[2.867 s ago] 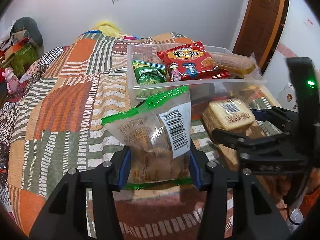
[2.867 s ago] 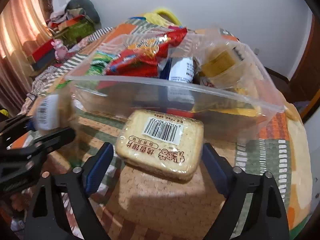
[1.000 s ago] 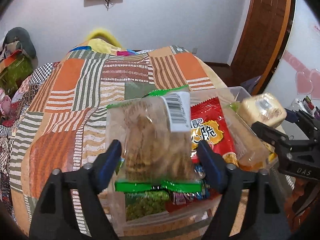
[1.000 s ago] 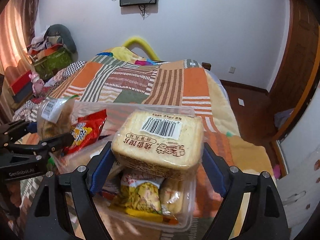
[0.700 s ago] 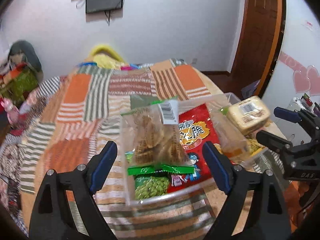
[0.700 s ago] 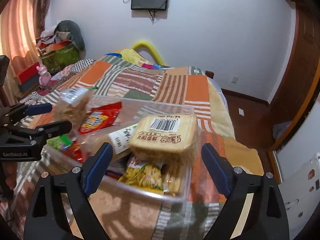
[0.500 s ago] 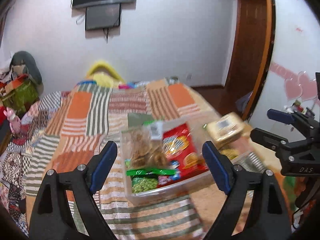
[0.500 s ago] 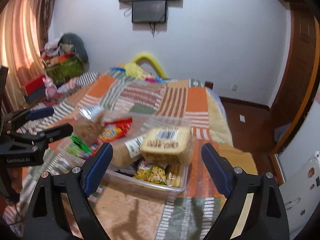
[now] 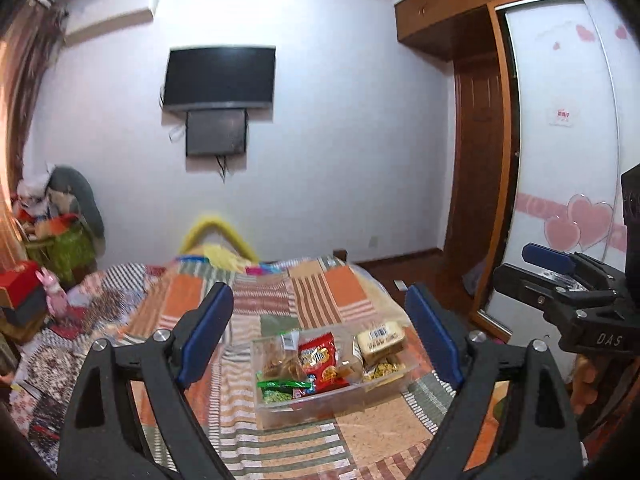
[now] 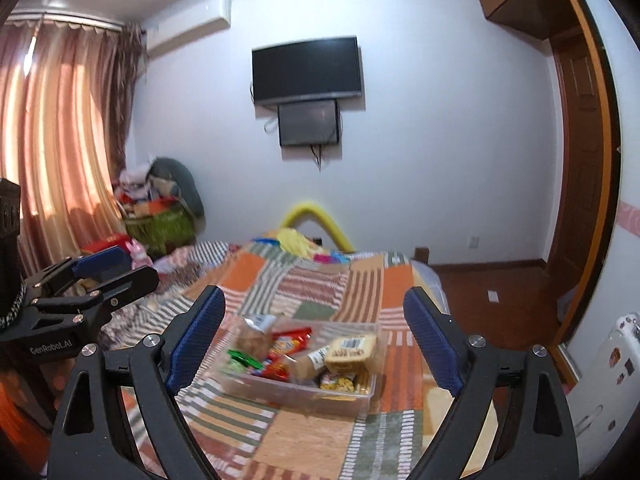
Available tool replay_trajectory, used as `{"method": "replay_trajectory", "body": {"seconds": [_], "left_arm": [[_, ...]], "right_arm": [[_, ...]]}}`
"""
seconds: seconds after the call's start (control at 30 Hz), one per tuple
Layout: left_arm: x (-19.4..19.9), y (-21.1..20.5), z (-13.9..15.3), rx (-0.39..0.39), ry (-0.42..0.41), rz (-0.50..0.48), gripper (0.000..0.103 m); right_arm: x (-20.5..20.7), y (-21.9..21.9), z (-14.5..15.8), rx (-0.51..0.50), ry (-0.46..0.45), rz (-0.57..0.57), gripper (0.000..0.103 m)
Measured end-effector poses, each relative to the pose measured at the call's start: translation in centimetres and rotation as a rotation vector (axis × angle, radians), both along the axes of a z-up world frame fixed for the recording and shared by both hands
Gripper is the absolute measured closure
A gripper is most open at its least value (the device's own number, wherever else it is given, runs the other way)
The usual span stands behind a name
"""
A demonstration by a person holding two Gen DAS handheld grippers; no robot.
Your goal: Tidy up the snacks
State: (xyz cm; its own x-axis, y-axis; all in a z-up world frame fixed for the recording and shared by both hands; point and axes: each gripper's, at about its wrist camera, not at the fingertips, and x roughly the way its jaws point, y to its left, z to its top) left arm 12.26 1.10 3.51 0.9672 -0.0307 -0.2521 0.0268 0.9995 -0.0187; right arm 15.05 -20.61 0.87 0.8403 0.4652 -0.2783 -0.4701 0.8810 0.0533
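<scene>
I have the left tool (image 9: 320,340) spread wide with nothing in it, high above the bed (image 9: 248,312). Between its fingers, well below, sits the clear bin (image 9: 332,396) on the patchwork quilt, packed from left to right with a cookie bag (image 9: 280,362), a red packet (image 9: 318,358) and a bread pack (image 9: 380,340). My right tool (image 10: 316,340) is likewise released and carries nothing, raised over the same bin (image 10: 304,394).
</scene>
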Motion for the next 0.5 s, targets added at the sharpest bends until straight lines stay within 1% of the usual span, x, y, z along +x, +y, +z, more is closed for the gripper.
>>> {"method": "replay_trajectory", "body": {"seconds": [0.1, 0.17, 0.2, 0.23, 0.27, 0.3, 0.5], "left_arm": [[-1.8, -0.5, 0.5, 0.0, -0.028, 0.006, 0.008], [-2.6, -0.7, 0.5, -0.006, -0.032, 0.004, 0.003], [-2.9, -0.8, 0.5, -0.009, -0.031, 0.004, 0.002], [-3.1, -0.8, 0.4, -0.011, -0.029, 0.005, 0.001], [-3.4, -0.9, 0.3, -0.011, -0.029, 0.006, 0.001], [-3.6, -1.0, 0.2, -0.011, -0.03, 0.009, 0.001], [-4.3, -0.7, 0.0, -0.027, -0.035, 0.01, 0.0]], "right_arm": [[-1.3, 0.0, 0.3, 0.002, -0.023, -0.007, 0.012], [-1.9, 0.1, 0.3, 0.006, -0.023, -0.002, 0.011], [-2.2, 0.1, 0.2, 0.01, -0.022, 0.001, 0.01], [-2.4, 0.2, 0.1, 0.012, -0.023, 0.001, 0.007], [-2.7, 0.3, 0.1, 0.015, -0.028, -0.002, 0.001], [-2.9, 0.3, 0.1, 0.018, -0.034, -0.01, 0.0], [-4.2, 0.6, -0.1, 0.002, -0.056, -0.026, 0.0]]}}
